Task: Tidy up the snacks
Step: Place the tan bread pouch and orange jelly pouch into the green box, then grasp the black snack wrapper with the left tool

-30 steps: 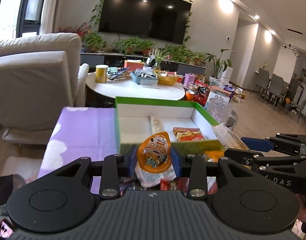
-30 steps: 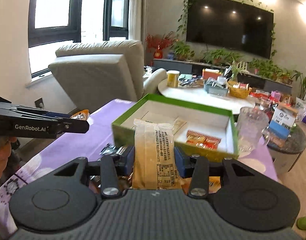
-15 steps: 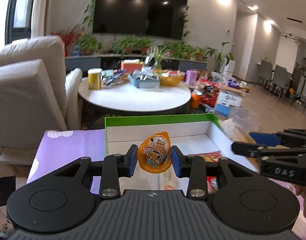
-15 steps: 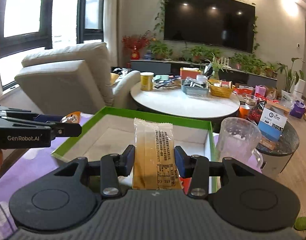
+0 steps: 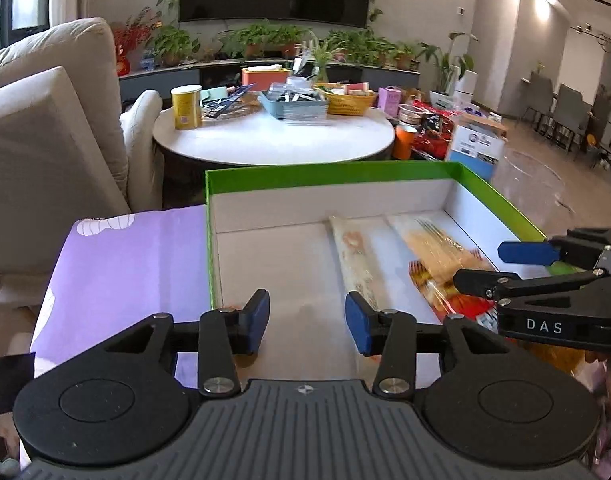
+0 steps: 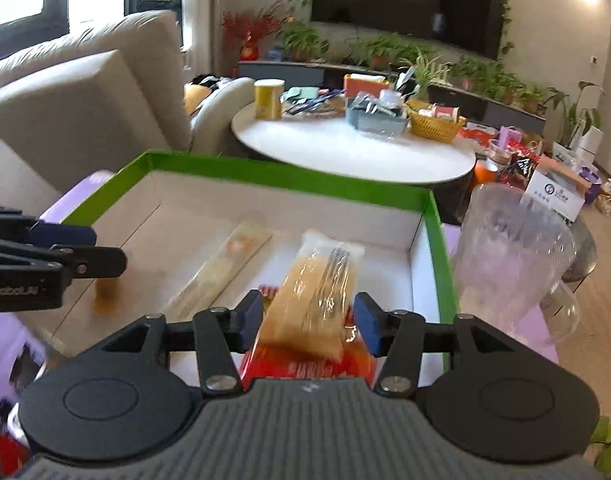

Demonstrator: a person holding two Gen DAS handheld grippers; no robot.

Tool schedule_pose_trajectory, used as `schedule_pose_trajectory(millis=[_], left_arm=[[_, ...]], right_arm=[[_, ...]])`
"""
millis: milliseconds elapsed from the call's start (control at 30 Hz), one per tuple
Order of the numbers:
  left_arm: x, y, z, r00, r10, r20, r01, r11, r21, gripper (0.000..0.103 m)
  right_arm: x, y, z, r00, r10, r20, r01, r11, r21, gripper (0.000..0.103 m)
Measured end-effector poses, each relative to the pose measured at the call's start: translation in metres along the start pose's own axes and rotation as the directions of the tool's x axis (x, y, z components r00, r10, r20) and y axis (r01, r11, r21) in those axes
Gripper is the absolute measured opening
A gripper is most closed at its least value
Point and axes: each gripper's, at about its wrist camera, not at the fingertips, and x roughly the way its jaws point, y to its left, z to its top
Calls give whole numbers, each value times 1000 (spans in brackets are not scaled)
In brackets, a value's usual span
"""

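A green-rimmed white box (image 5: 329,172) lies on the purple cloth. My left gripper (image 5: 307,316) hangs over its left half. Its jaws are opening, with nothing between the blue pads. The orange snack (image 6: 105,296) shows as a blur on the box floor beneath that gripper (image 6: 101,246). Over the box's right half, my right gripper (image 6: 309,320) is opening too. The tan packet (image 6: 313,292) lies blurred between its pads, slipping free onto a red packet (image 6: 305,368). A long pale packet (image 5: 357,256) lies mid-box. The right gripper (image 5: 501,266) enters the left wrist view from the right.
A clear glass pitcher (image 6: 509,256) stands right beside the box's right wall. The purple cloth (image 5: 137,264) spreads left of the box. Beyond are a cluttered round white table (image 5: 273,140) and a beige armchair (image 5: 45,140).
Both grippers moved forward and down over the box and opened. The orange snack left the left jaws. The tan packet tipped forward out of the right grip.
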Motion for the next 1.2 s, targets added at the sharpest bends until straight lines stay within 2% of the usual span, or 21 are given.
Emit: schedule_pose_trajectory(millis=[133, 300, 433, 533, 600, 667, 867, 1000, 1133, 1200], left_arm=[[-19, -3, -5, 1000, 2, 0, -2, 1000, 9, 40], [-46, -1, -16, 1000, 11, 23, -11, 1000, -9, 41], [-69, 1, -25, 999, 16, 43, -15, 1000, -15, 41], [-78, 3, -34, 999, 23, 28, -23, 1000, -11, 41], [-82, 6, -41, 998, 54, 23, -54, 999, 1, 41], [-83, 11, -48, 996, 83, 15, -83, 996, 10, 41], [-68, 33, -57, 996, 84, -25, -84, 996, -37, 41], [-53, 39, -57, 994, 101, -40, -103, 993, -58, 41], [-38, 35, -62, 992, 110, -68, -114, 992, -58, 41], [-33, 33, -65, 990, 119, -77, -122, 992, -44, 41]], right_arm=[[-27, 6, -13, 1000, -21, 2, 21, 999, -27, 61], [-65, 2, -22, 999, -12, 30, 12, 1000, 3, 62], [-82, -1, -24, 999, -22, 49, 21, 1000, 11, 65], [-96, -1, -31, 999, -19, 50, 19, 1000, 13, 65], [-104, -3, -37, 999, -21, 50, 20, 1000, 5, 65], [-113, -4, -45, 998, -26, 50, 26, 1000, -4, 65], [-121, -16, -65, 997, -75, 36, 75, 997, -7, 65], [-124, -38, -82, 993, -116, 9, 115, 990, 86, 65], [-119, -53, -95, 993, -110, -35, 114, 980, 165, 65], [-117, -53, -98, 995, -102, -23, 104, 978, 181, 66]])
